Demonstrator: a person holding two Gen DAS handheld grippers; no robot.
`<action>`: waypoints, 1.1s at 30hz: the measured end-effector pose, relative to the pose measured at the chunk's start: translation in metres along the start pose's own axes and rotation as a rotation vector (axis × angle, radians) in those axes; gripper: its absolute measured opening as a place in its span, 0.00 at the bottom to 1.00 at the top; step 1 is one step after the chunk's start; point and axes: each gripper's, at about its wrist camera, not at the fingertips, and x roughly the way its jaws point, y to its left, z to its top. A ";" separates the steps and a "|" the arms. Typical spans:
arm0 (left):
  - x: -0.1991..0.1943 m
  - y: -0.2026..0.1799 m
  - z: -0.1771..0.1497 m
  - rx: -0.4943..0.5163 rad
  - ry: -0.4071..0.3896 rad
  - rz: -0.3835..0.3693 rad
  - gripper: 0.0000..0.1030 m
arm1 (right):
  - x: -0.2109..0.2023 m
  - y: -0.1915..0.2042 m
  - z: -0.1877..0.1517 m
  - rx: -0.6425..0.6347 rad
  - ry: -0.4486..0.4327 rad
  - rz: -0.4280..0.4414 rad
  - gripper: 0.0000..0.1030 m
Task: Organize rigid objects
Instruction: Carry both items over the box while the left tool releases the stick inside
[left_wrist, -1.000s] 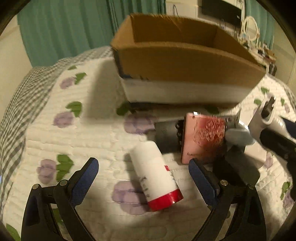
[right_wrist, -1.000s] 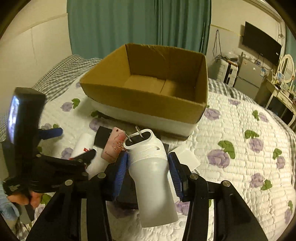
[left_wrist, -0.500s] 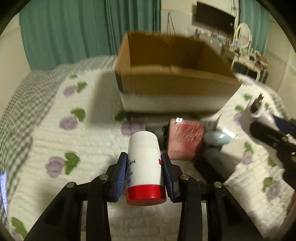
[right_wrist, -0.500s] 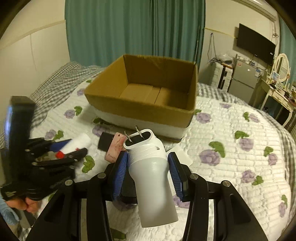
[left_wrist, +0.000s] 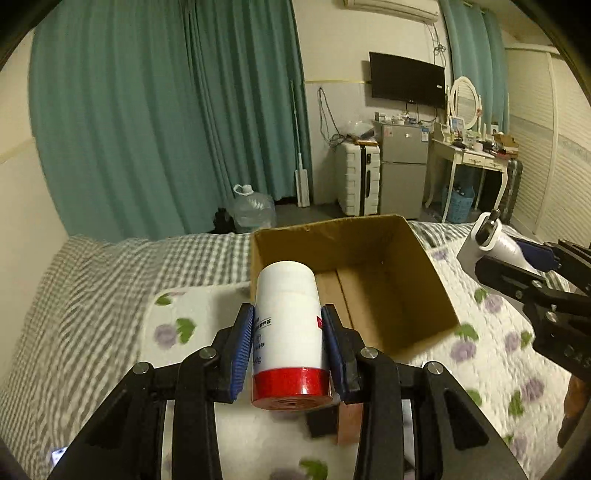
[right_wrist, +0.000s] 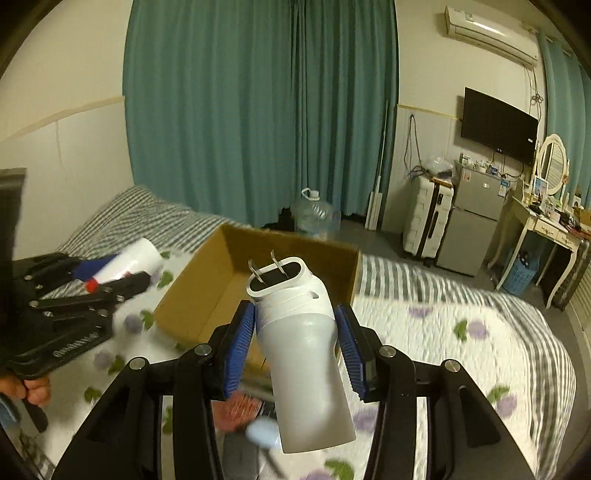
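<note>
Cardboard box (left_wrist: 369, 280) is sitting at frame centre on quilted bed (left_wrist: 498, 354), open top facing up, just ahead of both tools. Left gripper (left_wrist: 288, 350) is clamping white bottle with red cap (left_wrist: 286, 325), long axis pointing forward at box's near-left corner. Right gripper (right_wrist: 297, 354) is clamping white plug adapter (right_wrist: 303, 354), prongs leading toward box (right_wrist: 221, 291). Left gripper appears nearer.

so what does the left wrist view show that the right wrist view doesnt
Only the left wrist view shows the white bottle's red cap end up close and the box floor's seam. Only the right wrist view shows the white plug device's two metal prongs, plus the air conditioner. Both share the cardboard box, curtains, TV and each hand-held gripper shut on its item.
</note>
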 end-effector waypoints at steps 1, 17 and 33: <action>0.012 -0.003 0.004 -0.003 0.009 0.001 0.36 | 0.010 -0.004 0.005 0.002 0.000 -0.001 0.44; 0.105 -0.015 -0.010 -0.009 0.076 -0.058 0.39 | 0.078 -0.033 -0.004 0.047 0.055 0.008 0.44; 0.065 0.003 -0.005 -0.001 -0.030 0.024 0.62 | 0.141 -0.010 0.003 0.036 0.164 0.018 0.44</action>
